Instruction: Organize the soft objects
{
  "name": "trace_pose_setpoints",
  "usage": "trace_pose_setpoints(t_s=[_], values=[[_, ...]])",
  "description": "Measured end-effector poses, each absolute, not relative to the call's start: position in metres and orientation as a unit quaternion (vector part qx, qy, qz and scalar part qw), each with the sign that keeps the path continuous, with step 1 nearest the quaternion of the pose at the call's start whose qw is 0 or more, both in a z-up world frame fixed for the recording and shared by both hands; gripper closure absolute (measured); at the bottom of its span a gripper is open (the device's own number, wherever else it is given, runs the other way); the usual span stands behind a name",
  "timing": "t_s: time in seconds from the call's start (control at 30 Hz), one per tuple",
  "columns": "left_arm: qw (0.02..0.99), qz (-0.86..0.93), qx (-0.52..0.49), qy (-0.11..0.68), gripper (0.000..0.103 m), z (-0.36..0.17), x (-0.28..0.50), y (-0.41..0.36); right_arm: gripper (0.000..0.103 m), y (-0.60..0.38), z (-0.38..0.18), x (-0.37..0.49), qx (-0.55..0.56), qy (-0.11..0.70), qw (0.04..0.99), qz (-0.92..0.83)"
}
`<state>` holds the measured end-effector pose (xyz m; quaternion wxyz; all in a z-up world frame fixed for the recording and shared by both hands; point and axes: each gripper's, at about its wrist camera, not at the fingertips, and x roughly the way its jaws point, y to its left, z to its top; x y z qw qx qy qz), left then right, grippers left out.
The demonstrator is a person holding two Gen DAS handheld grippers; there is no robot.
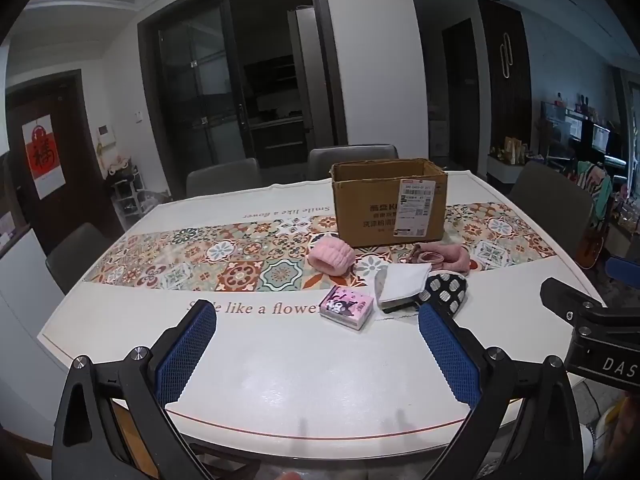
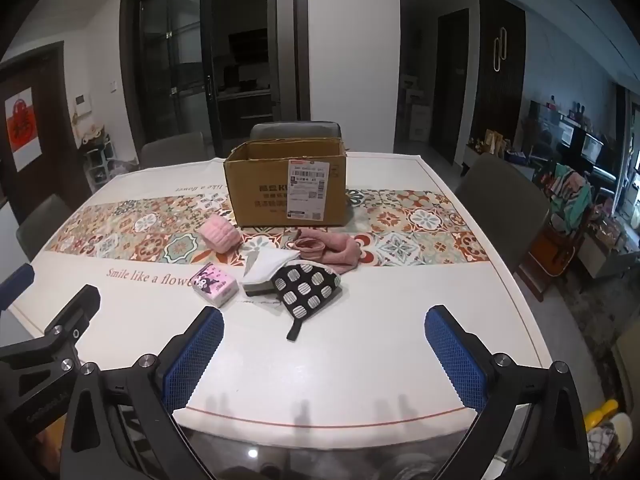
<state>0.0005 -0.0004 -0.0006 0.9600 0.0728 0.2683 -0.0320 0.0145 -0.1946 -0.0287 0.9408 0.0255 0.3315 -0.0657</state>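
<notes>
Both tongs, left [image 1: 316, 360] and right [image 2: 324, 356], gaped empty; mitt [image 2: 308, 286] lay centre-frame above right tongs, loop nearest, right nearer.

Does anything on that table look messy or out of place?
Yes. The soft things lie loose in front of the open cardboard box: the spotted black mitt overlaps a folded white cloth, and a pink garment lies crumpled.

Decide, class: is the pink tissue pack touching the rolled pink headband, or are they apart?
Apart. In the right wrist view, bare tablecloth shows plainly between the tissue pack and the headband; the left wrist view shows the same gap.
</notes>
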Motion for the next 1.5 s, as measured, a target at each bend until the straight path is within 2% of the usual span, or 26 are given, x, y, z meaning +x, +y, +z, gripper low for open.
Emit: trace_pose_setpoints(t_s=[1.5], values=[[0.962, -0.039, 0.072, 0.262, 0.000, 0.002, 0.003, -0.005, 0.001, -0.193, -0.026, 0.019, 0.026, 0.324, 0.943, -0.065]])
